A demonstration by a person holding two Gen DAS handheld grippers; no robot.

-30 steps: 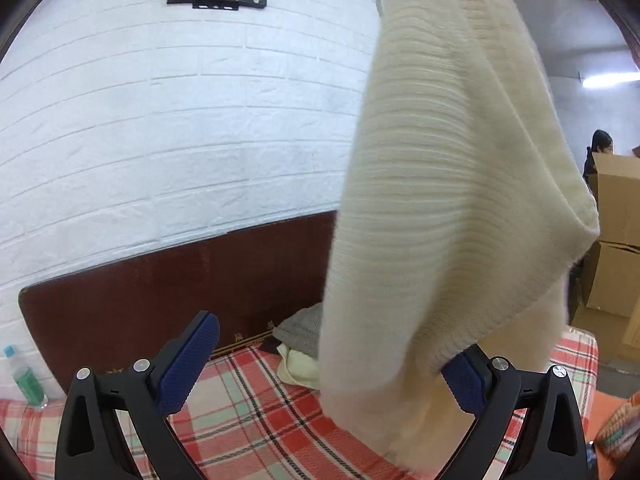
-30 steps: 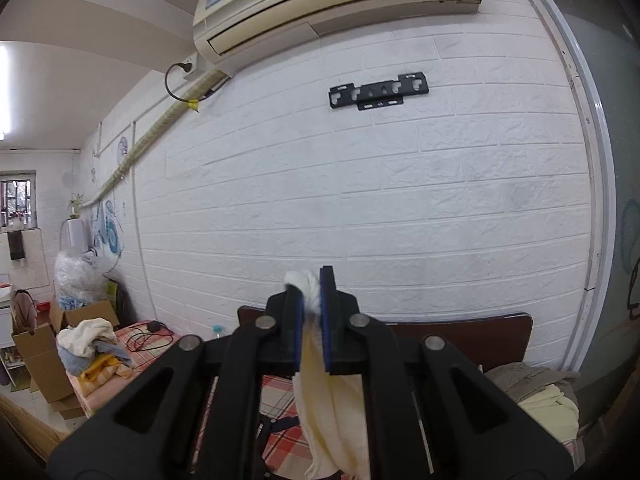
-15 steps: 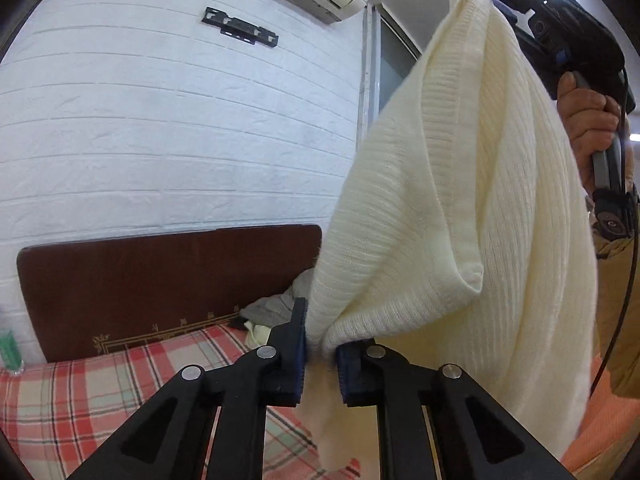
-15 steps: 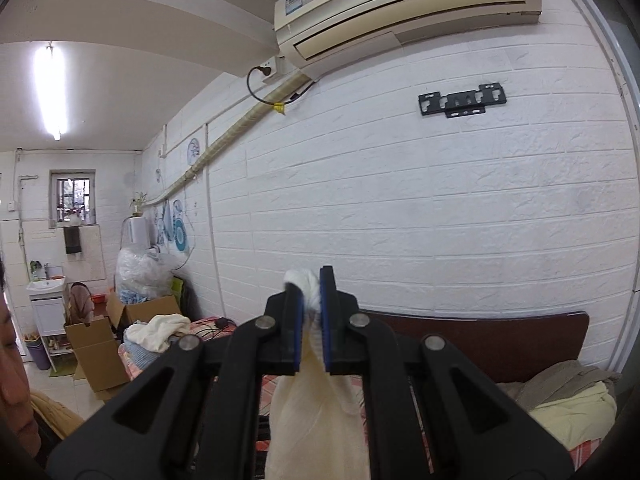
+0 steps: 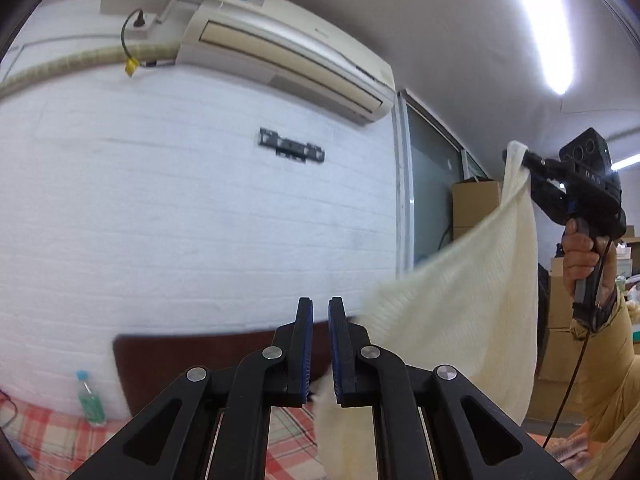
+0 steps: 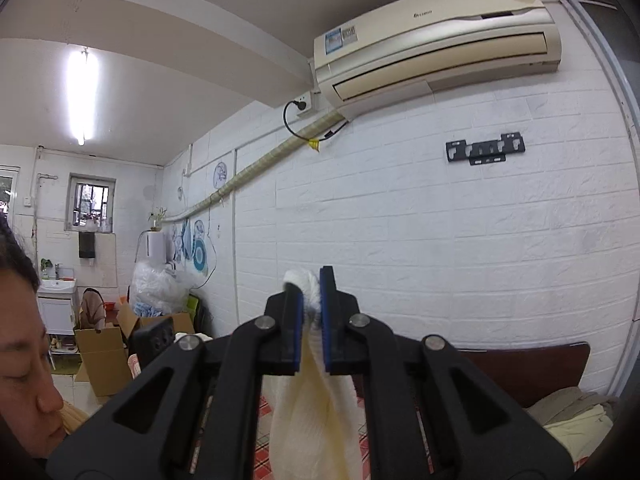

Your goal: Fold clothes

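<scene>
A cream ribbed knit garment [image 5: 460, 312] hangs stretched in the air between my two grippers. My left gripper [image 5: 319, 312] is raised with its jaws nearly together; the cloth passes behind the right finger and shows low between the jaws. My right gripper [image 6: 311, 284] is shut on an upper edge of the garment [image 6: 312, 408], which bunches between the pads and hangs down below. The right gripper also shows in the left wrist view [image 5: 524, 162], held high at the right, with the cloth pinched at its tip.
A red plaid bed cover [image 5: 52, 436] lies below, with a dark wooden headboard [image 5: 192, 352] against the white brick wall. A green bottle [image 5: 90, 398] stands at the left. A pile of clothes [image 6: 576, 416] lies at the right. Cardboard boxes [image 5: 474, 204] stand beyond.
Both grippers rose and moved apart, so the garment went from hanging bunched to stretched out. The left gripper, open a second ago, closed on the lower edge.
</scene>
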